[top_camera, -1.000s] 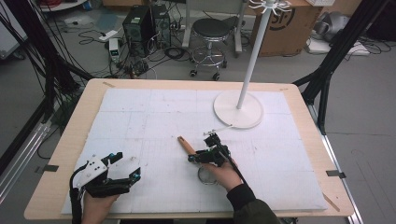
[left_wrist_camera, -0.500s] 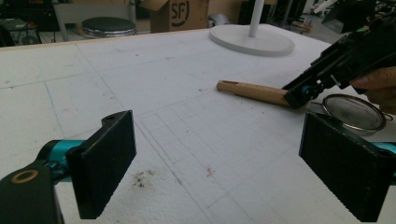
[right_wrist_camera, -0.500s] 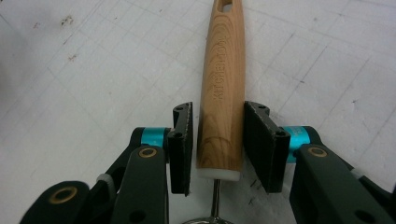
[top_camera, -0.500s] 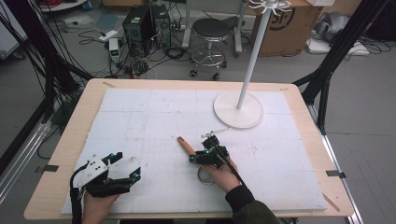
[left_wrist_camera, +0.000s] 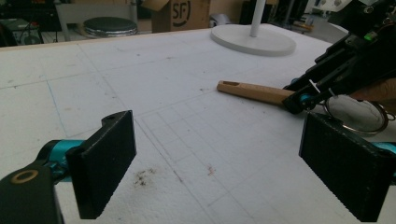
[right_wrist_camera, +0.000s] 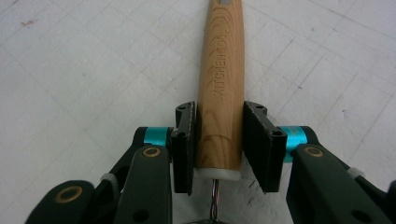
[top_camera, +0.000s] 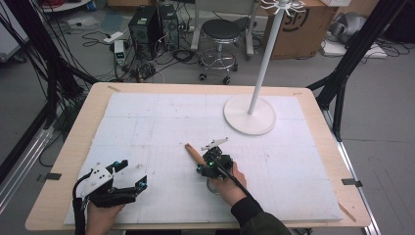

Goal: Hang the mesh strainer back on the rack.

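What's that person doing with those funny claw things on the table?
A person holds a claw-like gripper in each hand at a white-covered table. The right gripper has its jaws closed on the wooden handle of a small kitchen strainer, which lies flat on the table; its round wire part sits near the hand. The left gripper waits open near the table's front edge, holding nothing. A white stand is at the back.

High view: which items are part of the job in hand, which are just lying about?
In the job:
- wooden-handled strainer, handle between the jaws of the right gripper, its mesh ring next to that hand
- right gripper, shut on the handle

Just about:
- left gripper, open, holding nothing
- white stand at the table's far side
- stool, cardboard box on the floor
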Action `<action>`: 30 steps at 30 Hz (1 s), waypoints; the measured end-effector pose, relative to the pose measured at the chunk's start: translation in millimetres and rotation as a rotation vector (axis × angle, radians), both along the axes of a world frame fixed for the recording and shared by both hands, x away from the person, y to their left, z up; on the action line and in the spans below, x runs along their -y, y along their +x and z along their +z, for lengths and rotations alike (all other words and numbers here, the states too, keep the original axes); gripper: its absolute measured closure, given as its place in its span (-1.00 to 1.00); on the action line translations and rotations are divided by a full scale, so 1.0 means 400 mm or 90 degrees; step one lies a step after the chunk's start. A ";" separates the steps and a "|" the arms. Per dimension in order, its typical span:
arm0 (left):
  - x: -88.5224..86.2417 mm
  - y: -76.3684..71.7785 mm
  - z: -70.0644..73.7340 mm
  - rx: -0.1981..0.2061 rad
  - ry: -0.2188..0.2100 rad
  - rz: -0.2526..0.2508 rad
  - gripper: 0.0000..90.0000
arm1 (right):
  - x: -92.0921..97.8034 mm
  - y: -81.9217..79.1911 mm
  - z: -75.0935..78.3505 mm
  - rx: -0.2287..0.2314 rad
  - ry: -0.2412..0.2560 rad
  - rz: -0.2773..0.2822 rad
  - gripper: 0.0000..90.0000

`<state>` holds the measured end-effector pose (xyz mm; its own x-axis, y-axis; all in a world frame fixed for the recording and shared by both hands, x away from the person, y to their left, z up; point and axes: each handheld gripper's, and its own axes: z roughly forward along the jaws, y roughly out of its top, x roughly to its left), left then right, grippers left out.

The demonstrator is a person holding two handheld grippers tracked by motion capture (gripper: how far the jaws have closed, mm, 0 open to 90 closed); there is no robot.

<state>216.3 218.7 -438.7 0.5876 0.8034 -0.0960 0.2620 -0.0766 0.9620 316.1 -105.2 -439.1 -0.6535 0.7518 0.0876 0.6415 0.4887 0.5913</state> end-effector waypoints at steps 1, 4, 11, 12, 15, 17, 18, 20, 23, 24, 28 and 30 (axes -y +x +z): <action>0.000 0.000 0.000 0.001 0.001 0.000 -0.74 | -0.002 0.001 0.002 -0.002 -0.007 0.001 0.47; -0.003 0.000 0.000 0.001 0.001 0.000 -0.74 | -0.004 0.002 0.004 0.001 -0.016 0.009 0.52; -0.007 0.000 0.000 0.002 -0.003 0.003 -0.74 | -0.007 -0.001 0.005 0.016 -0.029 0.026 0.54; -0.008 0.000 0.000 0.001 -0.003 0.003 -0.74 | -0.005 0.000 0.006 0.015 -0.027 0.031 0.54; -0.011 -0.001 0.000 0.002 -0.005 0.005 -0.74 | 0.013 0.016 0.008 -0.019 0.011 0.030 0.54; -0.014 -0.001 0.000 0.002 -0.006 0.005 -0.74 | 0.032 0.027 0.008 -0.050 0.054 0.021 0.55; -0.015 -0.001 0.000 0.002 -0.005 0.005 -0.74 | 0.046 0.034 0.008 -0.064 0.083 0.019 0.55; -0.016 -0.002 0.000 0.001 -0.008 0.007 -0.74 | 0.074 0.045 0.010 -0.081 0.145 0.011 0.57; -0.016 -0.003 0.000 0.002 -0.007 0.007 -0.74 | 0.117 0.055 0.017 -0.094 0.210 -0.009 0.58; -0.015 -0.003 0.000 0.001 -0.006 0.007 -0.74 | 0.125 0.058 0.015 -0.095 0.209 -0.012 0.58; -0.014 -0.003 0.000 0.001 -0.004 0.006 -0.74 | 0.125 0.057 0.010 -0.095 0.205 -0.008 0.58; -0.014 -0.002 -0.001 0.000 -0.003 0.007 -0.74 | 0.120 0.056 0.010 -0.088 0.197 -0.003 0.58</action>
<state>215.5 224.2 -439.0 0.5788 0.8093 -0.0997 0.2623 -0.0690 0.9625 338.3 -153.3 -435.3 -0.6167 0.6785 0.3992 0.7273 0.2971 0.6187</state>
